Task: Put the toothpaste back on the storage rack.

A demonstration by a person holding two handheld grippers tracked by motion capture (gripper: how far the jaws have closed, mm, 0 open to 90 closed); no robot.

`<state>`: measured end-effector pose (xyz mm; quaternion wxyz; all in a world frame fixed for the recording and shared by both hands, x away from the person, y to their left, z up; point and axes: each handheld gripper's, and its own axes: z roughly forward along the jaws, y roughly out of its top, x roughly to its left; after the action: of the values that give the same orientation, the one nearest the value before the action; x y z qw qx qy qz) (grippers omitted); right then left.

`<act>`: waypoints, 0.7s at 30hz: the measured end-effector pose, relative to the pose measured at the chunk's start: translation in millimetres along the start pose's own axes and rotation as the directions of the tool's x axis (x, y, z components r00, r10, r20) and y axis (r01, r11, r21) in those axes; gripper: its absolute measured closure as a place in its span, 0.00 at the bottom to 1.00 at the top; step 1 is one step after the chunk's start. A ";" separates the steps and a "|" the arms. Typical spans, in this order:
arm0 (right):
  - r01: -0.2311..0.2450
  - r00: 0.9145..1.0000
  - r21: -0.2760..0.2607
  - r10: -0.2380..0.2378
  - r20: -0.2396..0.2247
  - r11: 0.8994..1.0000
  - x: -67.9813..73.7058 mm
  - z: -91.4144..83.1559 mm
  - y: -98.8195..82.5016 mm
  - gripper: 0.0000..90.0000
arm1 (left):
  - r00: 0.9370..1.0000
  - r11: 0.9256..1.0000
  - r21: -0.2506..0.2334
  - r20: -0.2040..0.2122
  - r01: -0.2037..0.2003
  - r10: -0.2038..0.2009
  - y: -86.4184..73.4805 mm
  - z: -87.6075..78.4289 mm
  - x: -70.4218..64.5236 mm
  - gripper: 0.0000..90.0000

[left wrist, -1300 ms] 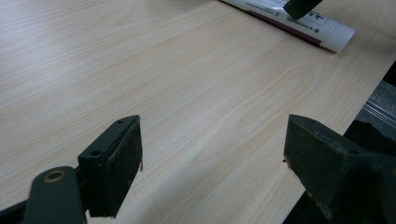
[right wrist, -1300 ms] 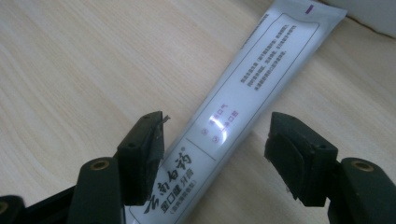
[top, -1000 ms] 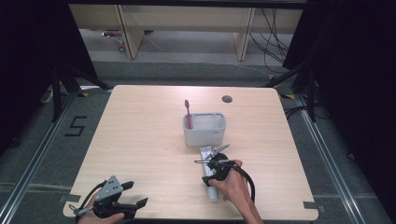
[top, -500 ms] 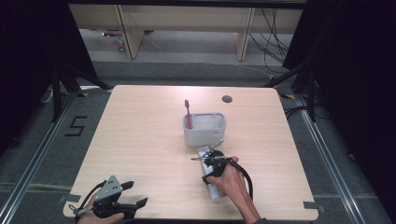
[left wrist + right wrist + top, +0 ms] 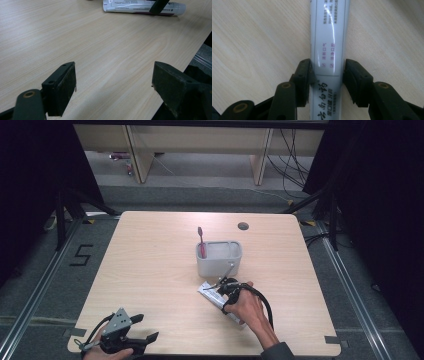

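A white toothpaste tube lies flat on the wooden table, in front of a grey tub that holds a red toothbrush. My right gripper points down at the tube. In the right gripper view its jaws have just been closing, and the pads now touch both sides of the tube, so the right gripper grips it. My left gripper rests at the table's near left edge, open with nothing between its jaws. The tube shows far off in the left gripper view.
A small round hole sits near the table's far edge. The table's near edge runs close beside the left gripper. Shelving and cables stand beyond the far side, on the floor.
The right gripper has dropped slightly onto the tube and its jaws have narrowed around it. The left gripper has stayed where it was.
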<state>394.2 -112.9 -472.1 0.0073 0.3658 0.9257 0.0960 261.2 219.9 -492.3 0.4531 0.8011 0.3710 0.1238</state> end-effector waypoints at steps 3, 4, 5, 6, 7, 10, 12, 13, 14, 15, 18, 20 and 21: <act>0.001 1.000 0.035 -0.001 0.002 0.999 1.5 -0.4 5.1 0.65 | 1.000 1.000 0.002 -0.003 0.001 -0.001 0.3 -0.3 -0.1 0.21; 0.009 1.000 0.046 -0.009 0.007 0.999 1.8 -0.6 6.4 0.65 | 1.000 1.000 0.000 -0.003 0.001 -0.001 0.4 -0.7 0.0 0.21; 0.050 0.999 0.041 -0.050 0.005 0.998 -0.4 0.8 6.8 0.66 | 1.000 1.000 -0.002 -0.003 0.001 -0.001 0.5 -0.8 0.1 0.21; 0.031 0.999 0.061 -0.031 0.008 0.998 2.1 0.0 8.3 0.66 | 1.000 1.000 0.000 -0.001 0.001 -0.001 0.7 -1.0 0.4 0.21; 0.030 0.999 0.070 -0.031 0.011 0.997 3.0 0.4 10.1 0.66 | 1.000 1.000 0.000 -0.001 0.001 -0.001 0.6 -1.0 0.4 0.21; 0.045 0.999 0.092 -0.046 0.017 0.995 3.8 2.3 12.2 0.66 | 1.000 1.000 0.001 0.000 0.000 0.000 0.7 -1.2 0.2 0.21; 0.048 0.998 0.105 -0.051 0.023 0.993 5.0 3.0 13.6 0.66 | 1.000 1.000 -0.002 0.001 0.002 -0.002 0.8 -1.1 0.0 0.21; 0.056 0.998 0.103 -0.059 0.027 0.993 4.8 3.9 13.9 0.66 | 1.000 1.000 -0.005 -0.001 0.002 -0.002 0.6 -1.0 -0.2 0.21; 0.049 0.998 0.109 -0.052 0.028 0.993 5.6 4.1 14.4 0.66 | 1.000 1.000 -0.004 -0.001 0.002 -0.002 0.6 -1.0 -0.1 0.21; 0.048 0.998 0.111 -0.051 0.032 0.993 5.7 4.3 14.5 0.66 | 1.000 1.000 -0.001 0.001 0.002 -0.002 0.7 -1.1 0.0 0.21; 0.041 0.998 0.124 -0.045 0.034 0.991 6.8 4.8 15.4 0.67 | 1.000 1.000 -0.002 0.001 0.002 -0.002 0.8 -1.0 -0.2 0.21; 0.049 0.998 0.128 -0.054 0.029 0.991 6.3 5.9 15.4 0.67 | 1.000 1.000 -0.005 0.000 0.002 -0.002 0.8 -1.0 -0.3 0.21; 0.042 0.998 0.134 -0.047 0.035 0.990 7.1 6.0 15.8 0.67 | 1.000 1.000 -0.005 0.001 0.003 -0.003 0.7 -0.9 -0.3 0.21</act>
<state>400.2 -95.7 -474.7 0.0026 0.3464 0.9377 0.0266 260.9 220.1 -491.2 0.4554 0.7996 0.3715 0.1235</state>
